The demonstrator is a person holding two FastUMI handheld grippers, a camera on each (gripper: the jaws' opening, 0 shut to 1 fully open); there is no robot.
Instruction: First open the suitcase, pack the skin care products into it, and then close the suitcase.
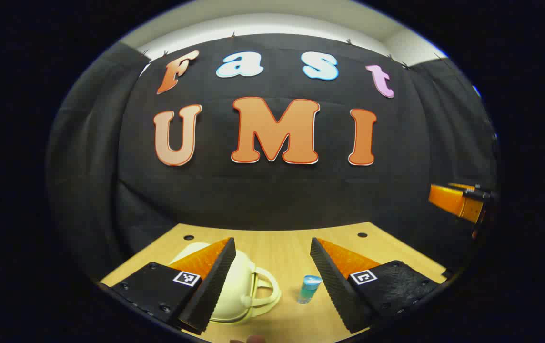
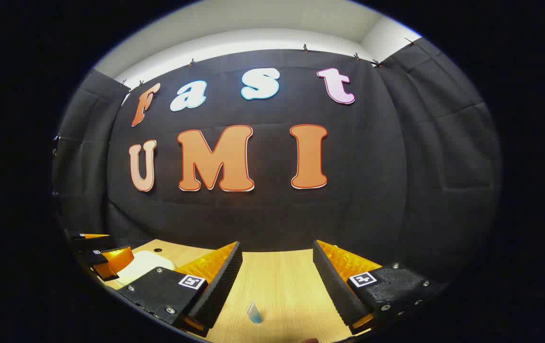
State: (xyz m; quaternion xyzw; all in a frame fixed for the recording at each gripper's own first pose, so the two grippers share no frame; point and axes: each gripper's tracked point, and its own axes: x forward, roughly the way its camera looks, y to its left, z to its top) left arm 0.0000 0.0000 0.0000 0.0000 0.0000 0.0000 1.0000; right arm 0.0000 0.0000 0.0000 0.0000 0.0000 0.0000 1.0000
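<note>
Left gripper view: closed suitcase point(image 1: 239, 290), bottle point(image 1: 309, 288) beside

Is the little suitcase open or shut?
Shut: the cream suitcase lies on the wooden table, no gap visible.

Wooden table point(image 1: 282, 247) with round holes point(image 1: 362, 235); black cloth wall point(image 1: 272, 195) behind.

Suitcase point(image 1: 234, 286) lies left of bottle point(image 1: 309, 288) on table point(image 1: 282, 247)
</note>
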